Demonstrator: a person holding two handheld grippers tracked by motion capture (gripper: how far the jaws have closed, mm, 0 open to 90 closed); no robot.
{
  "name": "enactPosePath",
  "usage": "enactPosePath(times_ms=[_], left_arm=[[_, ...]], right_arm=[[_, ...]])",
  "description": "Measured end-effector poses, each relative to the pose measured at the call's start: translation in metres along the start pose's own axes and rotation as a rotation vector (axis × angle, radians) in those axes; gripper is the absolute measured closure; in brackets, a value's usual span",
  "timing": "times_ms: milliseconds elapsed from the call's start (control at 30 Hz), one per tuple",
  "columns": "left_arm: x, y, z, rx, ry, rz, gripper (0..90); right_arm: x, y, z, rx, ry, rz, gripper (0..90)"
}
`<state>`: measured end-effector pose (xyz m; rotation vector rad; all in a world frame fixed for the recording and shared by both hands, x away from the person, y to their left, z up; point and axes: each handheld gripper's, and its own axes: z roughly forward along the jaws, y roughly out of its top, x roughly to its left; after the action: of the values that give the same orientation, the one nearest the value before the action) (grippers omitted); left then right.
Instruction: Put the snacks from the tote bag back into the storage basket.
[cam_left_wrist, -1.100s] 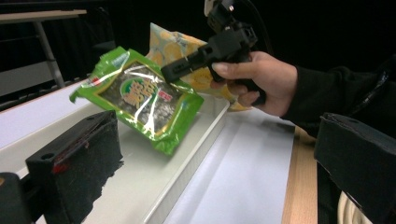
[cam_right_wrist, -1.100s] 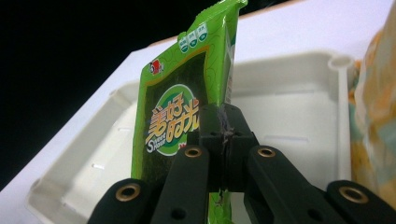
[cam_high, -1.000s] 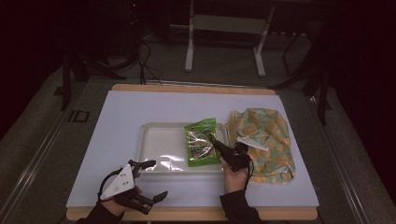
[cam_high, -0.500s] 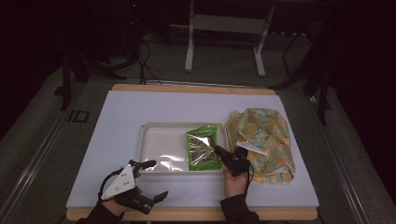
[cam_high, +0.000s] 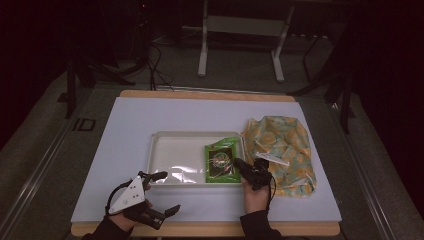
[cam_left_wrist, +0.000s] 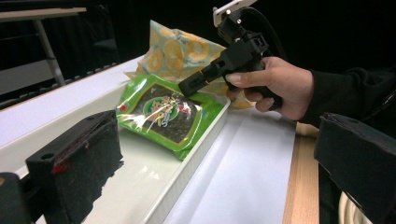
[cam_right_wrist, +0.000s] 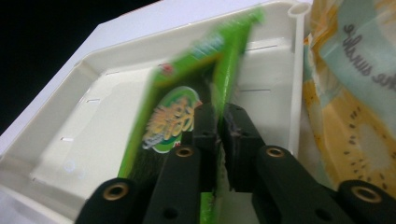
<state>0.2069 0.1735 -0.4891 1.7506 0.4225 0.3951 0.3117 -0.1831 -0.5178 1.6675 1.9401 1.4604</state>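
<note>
A green seaweed packet (cam_high: 222, 160) lies at the right end of the white tray (cam_high: 175, 145). In the left gripper view the packet (cam_left_wrist: 163, 112) rests with one edge up on the tray (cam_left_wrist: 140, 186) wall. My right gripper (cam_high: 237, 162) points at its near right edge. Its jaws have just been opening. In the right gripper view a thin gap shows between the pads of the right gripper (cam_right_wrist: 219, 128), and the packet (cam_right_wrist: 182, 107) is blurred, its edge still in that gap. My left gripper (cam_high: 165, 193) stands open before the tray's near left corner, with nothing in it.
A fruit-print cloth bag (cam_high: 282, 145) lies crumpled right of the tray, touching its right wall (cam_right_wrist: 294, 93). The white mat (cam_high: 150, 110) covers the table up to a wooden front edge (cam_left_wrist: 299, 186). Dark floor and a metal stand lie beyond.
The packet, held tilted above the tray's right end, has come down and lies flatter in the tray. The right gripper sank slightly with it. The left hand kept still.
</note>
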Motion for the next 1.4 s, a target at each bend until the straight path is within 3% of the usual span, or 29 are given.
enactPosePath(times_ms=[400, 733, 1000, 1100, 1167, 1233, 1300, 1400], left_arm=[[0.000, 0.000, 0.000, 0.000, 0.000, 0.001, 1.1], [0.000, 0.000, 0.000, -0.001, 0.001, 0.001, 1.1], [0.000, 0.000, -0.001, -0.001, 0.003, 0.000, 1.1], [0.000, 0.000, -0.001, -0.001, 0.003, 0.000, 1.1], [0.000, 0.000, -0.001, -0.001, 0.002, 0.000, 1.1], [0.000, 0.000, -0.001, -0.003, 0.002, -0.001, 1.1], [0.000, 0.000, -0.001, -0.003, 0.003, -0.002, 1.1], [0.000, 0.000, -0.001, -0.002, 0.003, -0.002, 1.1]], right_arm=[[0.005, 0.004, -0.002, 0.005, -0.017, -0.042, 73.5], [0.024, 0.021, -0.005, 0.021, -0.011, -0.207, 58.7], [0.029, 0.046, -0.005, 0.053, -0.004, -0.293, 38.2], [0.032, 0.057, -0.008, 0.040, 0.003, -0.325, 30.0], [0.032, 0.064, -0.012, 0.017, 0.012, -0.323, 27.3], [0.032, 0.070, -0.014, 0.005, 0.028, -0.330, 18.6], [0.031, 0.076, -0.016, -0.005, 0.020, -0.338, 18.0], [0.029, 0.085, -0.020, -0.011, 0.053, -0.327, 17.1]])
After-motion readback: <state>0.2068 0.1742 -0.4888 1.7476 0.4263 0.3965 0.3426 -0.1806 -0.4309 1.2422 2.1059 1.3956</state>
